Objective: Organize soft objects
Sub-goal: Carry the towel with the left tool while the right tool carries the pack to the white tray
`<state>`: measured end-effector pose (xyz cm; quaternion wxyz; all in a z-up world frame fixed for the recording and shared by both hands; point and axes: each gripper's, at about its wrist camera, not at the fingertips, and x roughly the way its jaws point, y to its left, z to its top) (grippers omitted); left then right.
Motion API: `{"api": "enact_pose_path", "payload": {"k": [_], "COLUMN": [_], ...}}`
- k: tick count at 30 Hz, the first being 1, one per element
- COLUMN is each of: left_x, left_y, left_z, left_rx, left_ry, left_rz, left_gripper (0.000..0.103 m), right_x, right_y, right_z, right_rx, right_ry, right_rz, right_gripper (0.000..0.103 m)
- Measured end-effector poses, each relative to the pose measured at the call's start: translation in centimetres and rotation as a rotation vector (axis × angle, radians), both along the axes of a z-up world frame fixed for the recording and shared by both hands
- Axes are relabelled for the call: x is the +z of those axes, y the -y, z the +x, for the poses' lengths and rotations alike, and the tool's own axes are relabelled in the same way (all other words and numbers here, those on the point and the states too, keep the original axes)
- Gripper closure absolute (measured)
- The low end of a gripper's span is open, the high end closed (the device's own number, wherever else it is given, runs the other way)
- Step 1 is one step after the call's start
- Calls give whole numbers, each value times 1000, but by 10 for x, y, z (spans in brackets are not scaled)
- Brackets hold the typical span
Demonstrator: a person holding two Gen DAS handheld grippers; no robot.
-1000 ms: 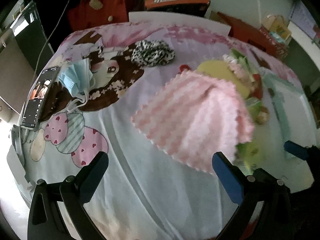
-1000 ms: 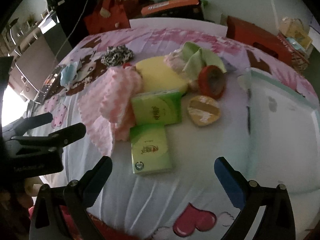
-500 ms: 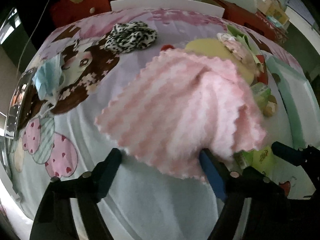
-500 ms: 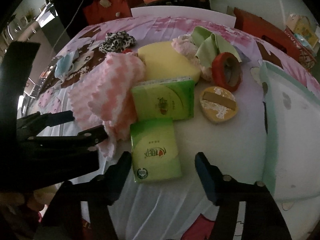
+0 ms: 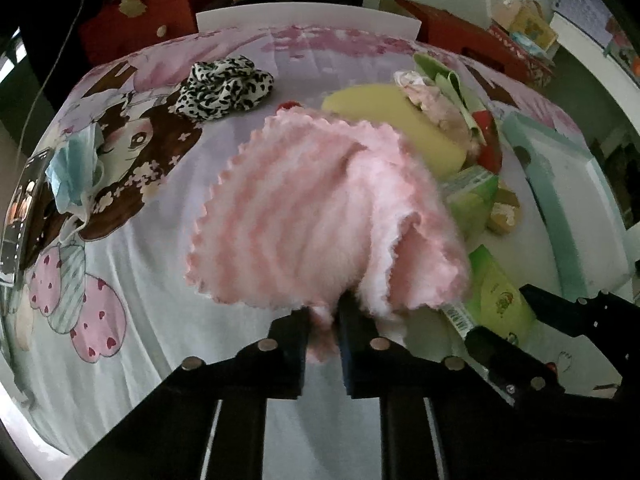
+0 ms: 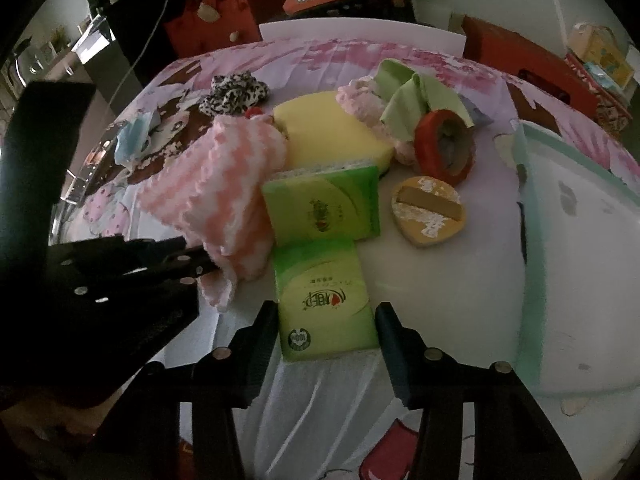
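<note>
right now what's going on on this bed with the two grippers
A person is sorting soft things on a cartoon-print bedsheet with a handheld gripper in each hand. The left gripper has shut on the near edge of the fluffy pink-and-white striped cloth. The right gripper is closing around the nearer green tissue pack, which sits between its fingers; whether they touch it is unclear. A yellow sponge and a leopard-print scrunchie lie untouched.

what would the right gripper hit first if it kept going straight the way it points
Most likely the near green tissue pack lying flat between the closing fingers of the right gripper, then the printed bedsheet beneath.
</note>
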<state>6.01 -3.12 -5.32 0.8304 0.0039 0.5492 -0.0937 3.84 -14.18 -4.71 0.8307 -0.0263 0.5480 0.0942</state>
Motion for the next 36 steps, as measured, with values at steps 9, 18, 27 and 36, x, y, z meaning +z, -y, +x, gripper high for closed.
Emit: {"api": "enact_pose_path", "payload": {"k": [9, 18, 27, 36], "left_x": [36, 88, 148, 170], "left_y": [-2, -12, 17, 76], "left_z": [-20, -33, -49, -51], "left_rx": [23, 28, -3, -73], "left_ry": [62, 172, 293, 334], "left_rz": [3, 47, 73, 91], "left_gripper": [93, 93, 93, 93], "right_x": [26, 59, 97, 114], "right_y": [15, 29, 74, 146], "right_z": [-12, -31, -51, -66], "right_rx": [-40, -61, -137, -256], "right_ry": [46, 113, 196, 242], "right_rz": [20, 53, 116, 131], "right_gripper": [52, 52, 52, 52]}}
